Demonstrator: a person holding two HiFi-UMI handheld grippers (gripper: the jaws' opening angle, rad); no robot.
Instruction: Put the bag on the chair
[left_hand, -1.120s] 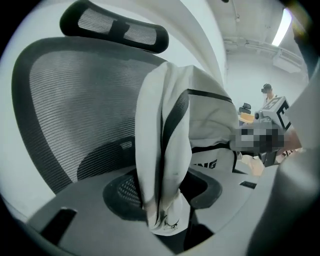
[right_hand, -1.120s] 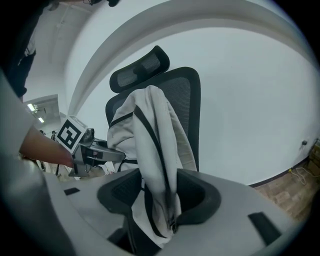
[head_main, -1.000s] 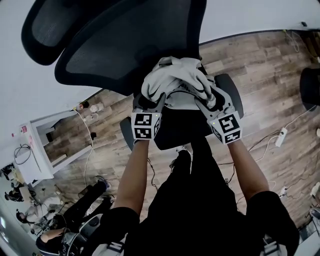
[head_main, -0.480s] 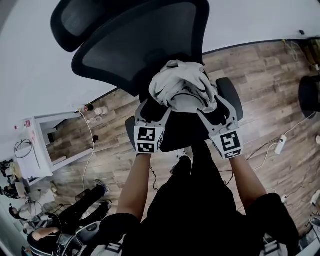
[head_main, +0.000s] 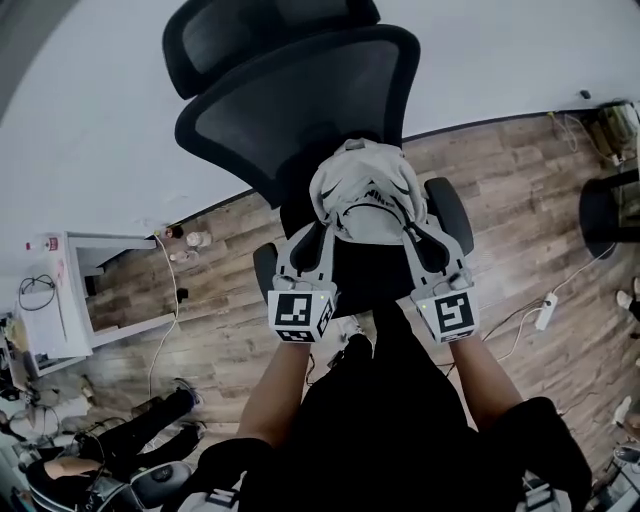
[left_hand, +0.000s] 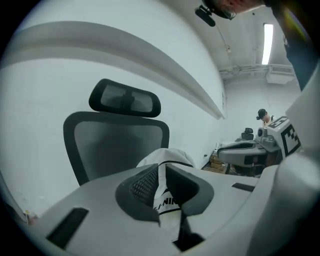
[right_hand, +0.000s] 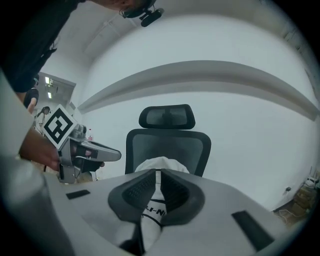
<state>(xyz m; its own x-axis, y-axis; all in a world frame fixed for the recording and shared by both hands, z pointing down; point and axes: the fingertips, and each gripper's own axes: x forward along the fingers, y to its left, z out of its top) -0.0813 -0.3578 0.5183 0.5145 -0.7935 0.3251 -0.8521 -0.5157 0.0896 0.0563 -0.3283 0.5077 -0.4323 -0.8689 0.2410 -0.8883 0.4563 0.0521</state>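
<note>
A white bag (head_main: 362, 195) with black trim sits on the black seat (head_main: 360, 278) of an office chair, against its mesh backrest (head_main: 300, 100). My left gripper (head_main: 312, 238) is at the bag's left side and my right gripper (head_main: 413, 238) at its right side. In the left gripper view the jaws (left_hand: 161, 185) are closing, with the white bag fabric (left_hand: 167, 159) pinched between the pads. The right gripper view shows the same: the jaws (right_hand: 156, 192) are closing on a strip of the bag (right_hand: 161, 165), with the chair (right_hand: 167, 142) behind it.
The chair stands against a white wall on a wooden floor. To the left is a white cabinet (head_main: 60, 300). A power strip (head_main: 545, 312) with cables and another black chair (head_main: 610, 210) are to the right. A person (head_main: 120, 440) is low at the left.
The bag has come down from the bunched, lifted hold onto the seat. Both grippers have drawn back towards me and sit lower at its sides.
</note>
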